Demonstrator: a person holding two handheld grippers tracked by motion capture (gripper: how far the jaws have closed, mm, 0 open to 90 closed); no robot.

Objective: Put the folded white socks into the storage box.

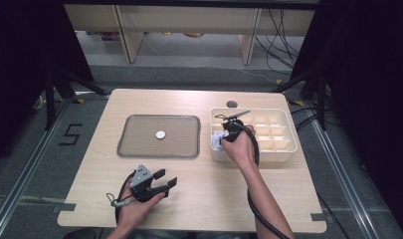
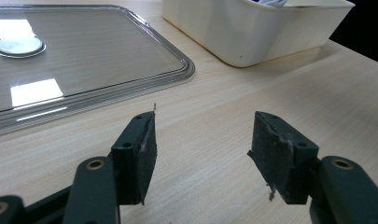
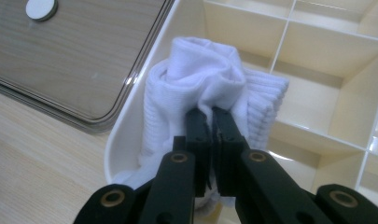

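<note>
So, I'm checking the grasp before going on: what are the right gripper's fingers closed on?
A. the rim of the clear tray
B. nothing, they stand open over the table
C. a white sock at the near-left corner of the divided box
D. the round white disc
C: in the right gripper view the right gripper has its fingers pinched together on a fold of the white sock, at the corner of the divided box.

So the white ribbed sock is bunched up in a soft lump, sitting in the corner compartment of my cream divided organizer box, the corner nearest the tray. It's scrunched against the box's curved wall, one folded edge pinched tight between my right gripper's jaws.
</note>
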